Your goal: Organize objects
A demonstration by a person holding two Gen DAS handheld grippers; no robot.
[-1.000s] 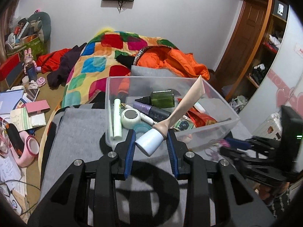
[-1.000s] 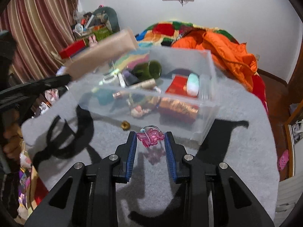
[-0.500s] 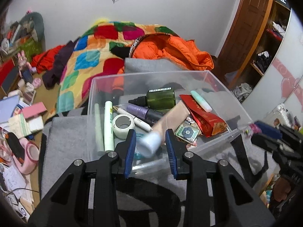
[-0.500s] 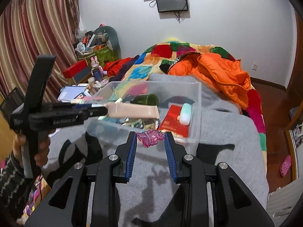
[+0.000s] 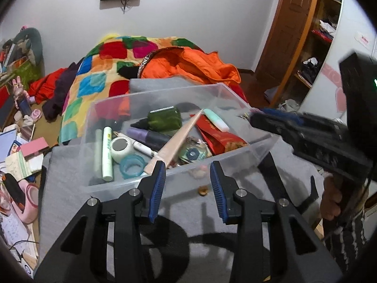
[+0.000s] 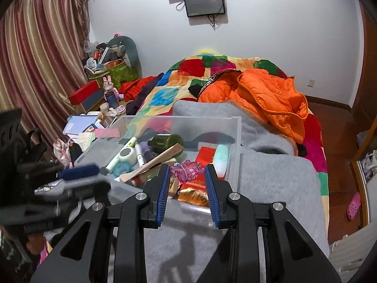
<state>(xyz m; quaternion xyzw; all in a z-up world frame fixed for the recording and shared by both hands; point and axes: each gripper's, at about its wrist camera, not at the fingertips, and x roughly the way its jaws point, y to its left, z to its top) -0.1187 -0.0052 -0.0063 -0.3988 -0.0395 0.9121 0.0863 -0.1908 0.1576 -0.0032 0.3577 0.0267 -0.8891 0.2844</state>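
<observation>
while your left gripper (image 5: 187, 184) is hanging spread and empty before the clear bin (image 5: 235, 151), your right gripper (image 6: 186, 181) is pinching the pink clip (image 6: 187, 171) over it.

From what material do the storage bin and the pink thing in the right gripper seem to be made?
The storage bin looks like clear, slightly frosted rigid plastic: the blanket shows through its walls. The pink hair tie between the right gripper's fingers looks like glossy translucent plastic or soft rubber, judging by its shine; which one is unclear.
</observation>
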